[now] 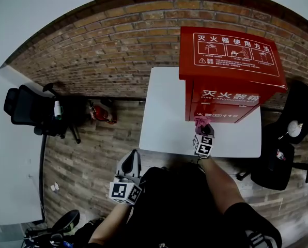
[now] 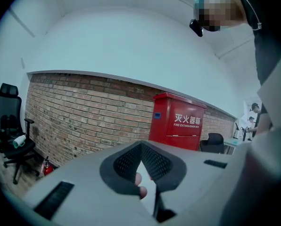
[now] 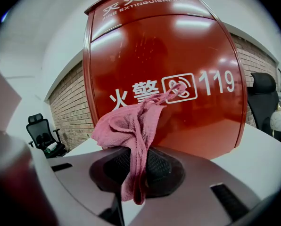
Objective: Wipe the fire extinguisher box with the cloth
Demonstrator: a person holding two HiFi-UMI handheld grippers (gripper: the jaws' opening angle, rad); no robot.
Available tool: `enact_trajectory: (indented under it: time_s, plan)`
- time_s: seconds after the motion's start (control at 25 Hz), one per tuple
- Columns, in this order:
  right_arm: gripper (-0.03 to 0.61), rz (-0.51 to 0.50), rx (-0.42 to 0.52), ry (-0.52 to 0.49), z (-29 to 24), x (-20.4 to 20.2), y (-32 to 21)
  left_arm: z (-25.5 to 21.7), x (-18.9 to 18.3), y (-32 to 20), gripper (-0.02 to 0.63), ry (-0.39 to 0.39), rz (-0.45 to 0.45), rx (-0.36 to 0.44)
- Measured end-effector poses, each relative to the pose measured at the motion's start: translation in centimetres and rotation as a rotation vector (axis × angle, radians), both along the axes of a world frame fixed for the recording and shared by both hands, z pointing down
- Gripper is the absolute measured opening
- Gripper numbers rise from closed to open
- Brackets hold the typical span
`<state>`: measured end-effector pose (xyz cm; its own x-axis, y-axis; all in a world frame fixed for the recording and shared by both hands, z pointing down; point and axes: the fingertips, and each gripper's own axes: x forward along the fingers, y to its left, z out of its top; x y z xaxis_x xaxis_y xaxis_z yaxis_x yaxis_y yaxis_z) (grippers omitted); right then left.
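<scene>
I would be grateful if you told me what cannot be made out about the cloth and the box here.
- Head view: the right gripper and cloth cover part of the fire extinguisher box's lower front.
- Head view: the lid's instruction print is too small to read.
- Right gripper view: the cloth hides whether it presses the box; the gripper's body hides the box's base.

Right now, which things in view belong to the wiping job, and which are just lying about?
Job: fire extinguisher box, pink cloth, right tool gripping it.
Lying about: black office chair at left, small floor extinguisher.
</scene>
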<state>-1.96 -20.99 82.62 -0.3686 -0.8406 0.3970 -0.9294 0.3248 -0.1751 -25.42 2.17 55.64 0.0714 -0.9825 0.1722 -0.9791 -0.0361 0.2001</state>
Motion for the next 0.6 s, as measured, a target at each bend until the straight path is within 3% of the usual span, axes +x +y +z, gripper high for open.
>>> enact_trajectory:
  time_s: [0.6]
  plan:
    - [0.077,-0.131,-0.013,0.017,0.0,-6.5,0.7,0.3,-2.9,0.3,0.034,0.011,-0.030,-0.013]
